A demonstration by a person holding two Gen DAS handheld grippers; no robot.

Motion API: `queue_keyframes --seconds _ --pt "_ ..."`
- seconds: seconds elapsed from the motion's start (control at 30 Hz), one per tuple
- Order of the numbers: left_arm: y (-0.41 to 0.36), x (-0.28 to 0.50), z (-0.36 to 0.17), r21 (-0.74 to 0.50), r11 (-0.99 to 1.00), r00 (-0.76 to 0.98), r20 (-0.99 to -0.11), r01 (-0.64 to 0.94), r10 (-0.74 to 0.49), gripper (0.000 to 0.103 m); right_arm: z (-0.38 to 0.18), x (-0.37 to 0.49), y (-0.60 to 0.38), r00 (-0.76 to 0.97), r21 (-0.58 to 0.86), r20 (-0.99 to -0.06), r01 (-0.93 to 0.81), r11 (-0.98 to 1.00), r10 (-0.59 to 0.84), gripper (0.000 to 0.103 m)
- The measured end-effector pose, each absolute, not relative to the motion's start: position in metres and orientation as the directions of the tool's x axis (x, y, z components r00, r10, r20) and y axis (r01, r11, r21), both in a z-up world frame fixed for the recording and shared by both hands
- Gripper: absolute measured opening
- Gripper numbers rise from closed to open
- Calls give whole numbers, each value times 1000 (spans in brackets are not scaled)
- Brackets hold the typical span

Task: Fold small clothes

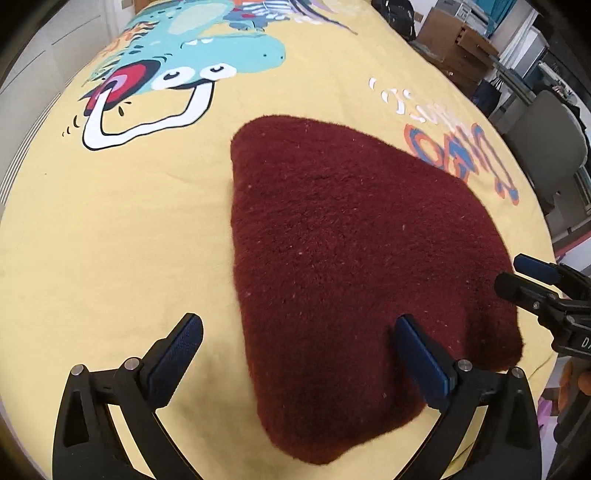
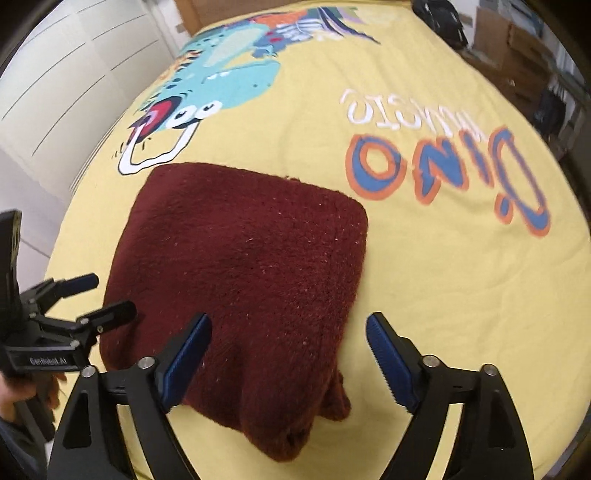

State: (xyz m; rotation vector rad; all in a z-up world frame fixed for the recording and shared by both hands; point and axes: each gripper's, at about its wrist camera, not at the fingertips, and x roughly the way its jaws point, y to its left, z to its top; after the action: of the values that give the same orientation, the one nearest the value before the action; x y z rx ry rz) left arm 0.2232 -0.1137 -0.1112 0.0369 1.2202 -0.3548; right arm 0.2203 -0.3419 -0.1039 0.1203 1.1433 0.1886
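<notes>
A dark red fuzzy garment (image 1: 351,236) (image 2: 251,280) lies folded into a compact, roughly square bundle on a yellow printed cloth (image 1: 110,240) (image 2: 461,288). My left gripper (image 1: 299,328) hovers over its near left edge, jaws wide open, one finger over the cloth and the other over the garment, pads off the fabric. My right gripper (image 2: 288,332) stands wide open over the near right corner, gripping nothing. In each wrist view the other gripper shows at the side, left gripper (image 2: 99,295) and right gripper (image 1: 521,277), both open.
The yellow cloth bears a blue dinosaur print (image 1: 207,62) (image 2: 221,85) and orange-blue lettering (image 2: 443,173). Beyond its far right edge stand cardboard boxes (image 1: 454,40), dark bags (image 2: 439,18) and a grey chair (image 1: 550,144). White panelled wall (image 2: 74,62) runs along the left.
</notes>
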Motion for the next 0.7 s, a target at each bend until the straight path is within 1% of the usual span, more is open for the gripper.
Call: queue_keyframes --seconds 0.03,0.2,0.37,0.5,0.6,0.7 --pt "-113 221 -110 -163 945 298 -922 284 -249 102 -106 217 -341 405 188 -890 -94 978 210 103" --pt "-105 214 -108 -158 951 325 -914 265 -243 102 -124 202 -348 409 160 -894 -86 983 181 103" --pt "-100 209 -119 -116 957 345 -916 265 -206 102 -147 200 -362 408 112 -905 -42 993 120 103" --pt "-95 209 -132 -69 968 377 -912 242 -160 103 -164 196 -374 404 138 -905 -22 990 135 103" --pt "-93 209 -140 -92 965 372 -910 246 -182 103 -167 194 -375 414 146 -900 -14 989 139 103" --pt "-92 207 -136 -89 965 381 -907 246 -181 102 -156 191 -373 427 145 -893 -17 989 138 103"
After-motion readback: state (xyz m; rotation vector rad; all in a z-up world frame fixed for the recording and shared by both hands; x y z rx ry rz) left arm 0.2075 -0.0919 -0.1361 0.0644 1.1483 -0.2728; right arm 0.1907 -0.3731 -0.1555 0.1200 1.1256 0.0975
